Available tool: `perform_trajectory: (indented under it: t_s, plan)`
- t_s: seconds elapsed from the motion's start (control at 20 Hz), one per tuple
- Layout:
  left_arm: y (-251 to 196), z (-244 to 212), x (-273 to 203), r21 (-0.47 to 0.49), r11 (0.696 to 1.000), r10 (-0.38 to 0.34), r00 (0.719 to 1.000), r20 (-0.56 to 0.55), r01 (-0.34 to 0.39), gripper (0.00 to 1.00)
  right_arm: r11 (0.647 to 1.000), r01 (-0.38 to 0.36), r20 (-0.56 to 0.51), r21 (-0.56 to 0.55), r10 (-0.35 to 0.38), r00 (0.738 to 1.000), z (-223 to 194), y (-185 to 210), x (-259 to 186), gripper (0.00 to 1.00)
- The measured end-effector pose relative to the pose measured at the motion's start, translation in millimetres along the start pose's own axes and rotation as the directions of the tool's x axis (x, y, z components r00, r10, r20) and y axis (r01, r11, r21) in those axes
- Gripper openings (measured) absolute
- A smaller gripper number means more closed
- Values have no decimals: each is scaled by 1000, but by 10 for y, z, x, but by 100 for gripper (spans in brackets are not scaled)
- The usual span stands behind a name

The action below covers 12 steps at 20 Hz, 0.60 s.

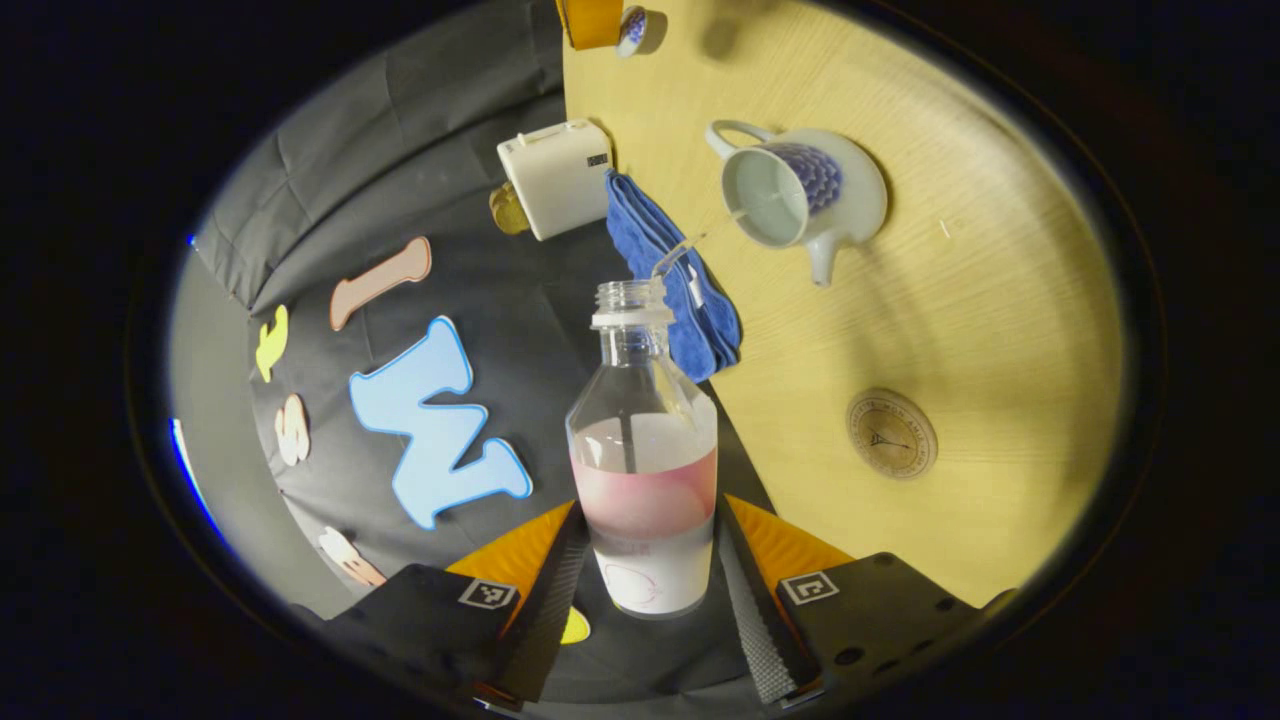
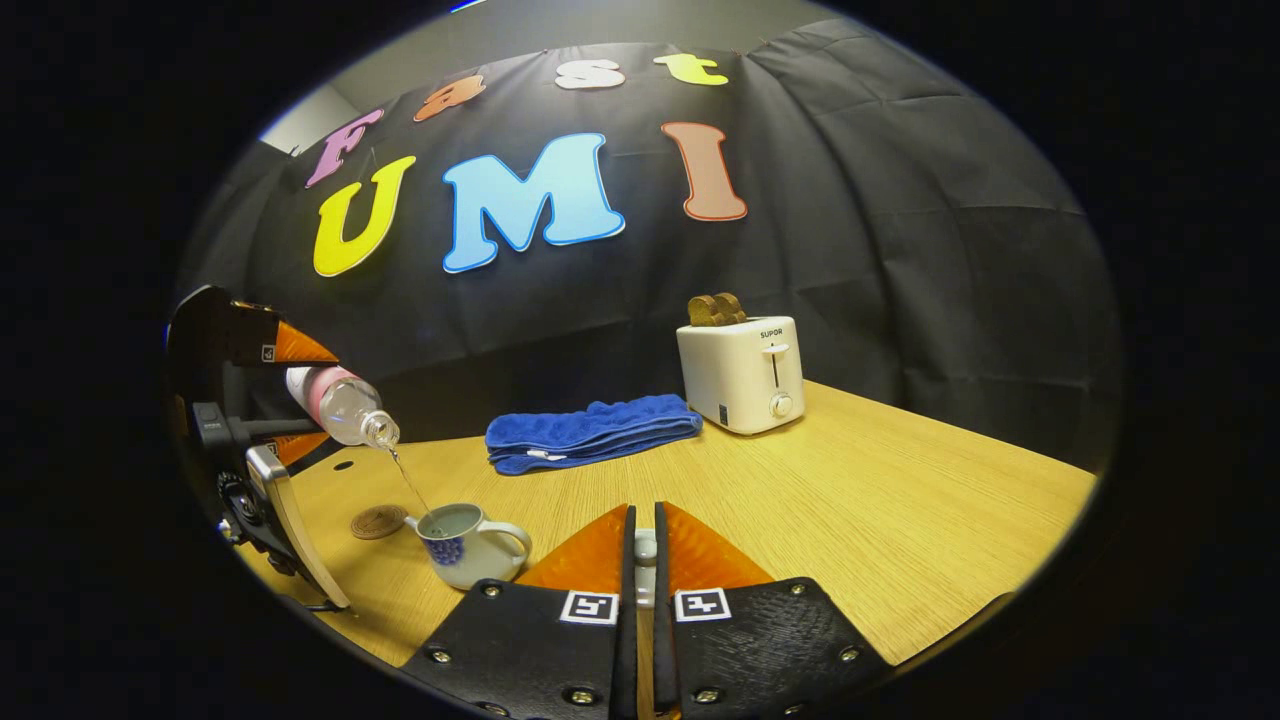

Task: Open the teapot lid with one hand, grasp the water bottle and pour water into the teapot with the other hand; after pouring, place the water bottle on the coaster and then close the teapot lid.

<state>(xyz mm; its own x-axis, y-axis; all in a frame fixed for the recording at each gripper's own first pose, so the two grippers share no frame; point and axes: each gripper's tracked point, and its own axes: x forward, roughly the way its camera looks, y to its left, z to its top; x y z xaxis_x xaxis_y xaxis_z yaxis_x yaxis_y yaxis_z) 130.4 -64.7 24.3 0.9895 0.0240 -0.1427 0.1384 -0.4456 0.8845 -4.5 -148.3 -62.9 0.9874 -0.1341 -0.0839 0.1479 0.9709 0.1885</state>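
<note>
Between my left gripper's (image 1: pixel 650 570) fingers, closest to its camera, sits the water bottle (image 1: pixel 645 450); both fingers press on its lower body, so that gripper is clamped on it. In the right gripper view the bottle (image 2: pixel 340 405) is tipped mouth-down, and a thin stream runs from its neck into the teapot (image 2: pixel 462 545) standing uncovered on the table (image 2: pixel 900 510).

My right gripper (image 2: pixel 645 560) has its fingers drawn nearly together on a small pale object. I judge this to be the teapot lid (image 2: pixel 645 548), though too little of it shows to confirm.

Step in hand, as I judge it: pouring. Some water remains in the bottle.

The coaster (image 1: pixel 891 433) lies bare on the table, near the teapot (image 1: pixel 800 190) on its spout side and apart from it.

Next move requires:
1. Right the bottle so the stream stops.
2. Carry it to the coaster and set it upright, centred, before releasing.
3. Bring the lid over the pot's opening and seat it.

A blue towel (image 2: pixel 590 432) and a toaster (image 2: pixel 742 372) stand farther back, clear of that path.
</note>
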Motion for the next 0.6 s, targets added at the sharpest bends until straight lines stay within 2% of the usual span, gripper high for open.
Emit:
perform_trajectory:
  t_s: [0.6]
  plan:
    - [192,23,-26,65,998,24,1000,-5,-24,87,1000,-4,3,14,4,1000,11,-17,-11,6]
